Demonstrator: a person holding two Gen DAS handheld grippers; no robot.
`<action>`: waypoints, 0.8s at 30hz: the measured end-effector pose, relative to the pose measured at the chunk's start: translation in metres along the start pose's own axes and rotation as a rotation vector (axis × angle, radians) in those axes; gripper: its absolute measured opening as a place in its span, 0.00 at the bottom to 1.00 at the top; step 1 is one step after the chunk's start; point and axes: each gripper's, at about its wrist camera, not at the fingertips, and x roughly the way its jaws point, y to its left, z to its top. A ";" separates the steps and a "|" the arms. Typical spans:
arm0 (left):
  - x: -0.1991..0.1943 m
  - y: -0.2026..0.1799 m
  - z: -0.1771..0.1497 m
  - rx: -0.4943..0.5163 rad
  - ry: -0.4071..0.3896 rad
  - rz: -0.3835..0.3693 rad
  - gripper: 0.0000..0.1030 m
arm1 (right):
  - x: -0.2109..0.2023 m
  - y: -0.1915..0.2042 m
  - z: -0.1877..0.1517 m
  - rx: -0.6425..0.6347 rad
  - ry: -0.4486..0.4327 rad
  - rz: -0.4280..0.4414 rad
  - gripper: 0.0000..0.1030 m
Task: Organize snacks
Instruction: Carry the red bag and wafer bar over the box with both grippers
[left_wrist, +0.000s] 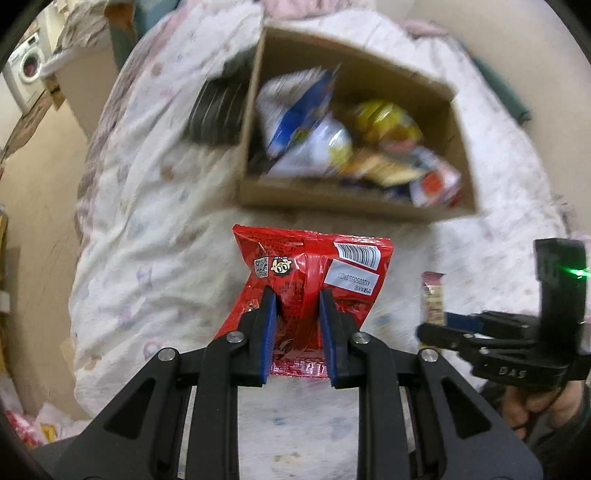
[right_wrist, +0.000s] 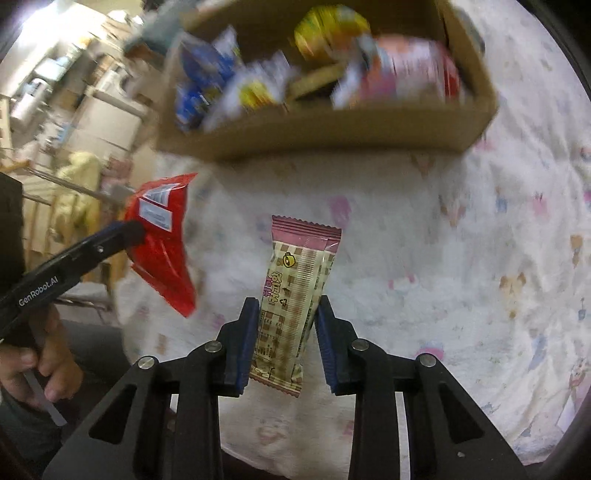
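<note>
**Red packet and cream bar held before the box**

Red and crinkled, the snack packet (left_wrist: 312, 275) sits pinched between the pads of the left gripper (left_wrist: 297, 299), above the white printed bedspread (left_wrist: 147, 221). To its right, the right gripper (right_wrist: 283, 306) clamps a cream-and-pink wafer bar (right_wrist: 295, 291) upright. Farther off, the open cardboard box (left_wrist: 325, 195) rests on the bedspread, packed with blurred snack bags (left_wrist: 332, 136).

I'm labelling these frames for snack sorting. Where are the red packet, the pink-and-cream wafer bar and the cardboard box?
red packet (left_wrist: 295, 266), left wrist view, upper printed face.
pink-and-cream wafer bar (right_wrist: 295, 280), right wrist view, wrapper middle.
cardboard box (left_wrist: 332, 201), left wrist view, near wall.
</note>
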 end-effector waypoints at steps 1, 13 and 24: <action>-0.009 -0.004 0.005 0.007 -0.033 0.005 0.18 | -0.012 0.002 0.003 -0.006 -0.044 0.010 0.31; -0.035 -0.027 0.063 -0.013 -0.158 0.017 0.18 | -0.086 -0.010 0.050 0.051 -0.304 0.005 0.31; -0.024 -0.058 0.119 0.039 -0.246 0.036 0.18 | -0.101 -0.017 0.109 0.060 -0.460 0.030 0.31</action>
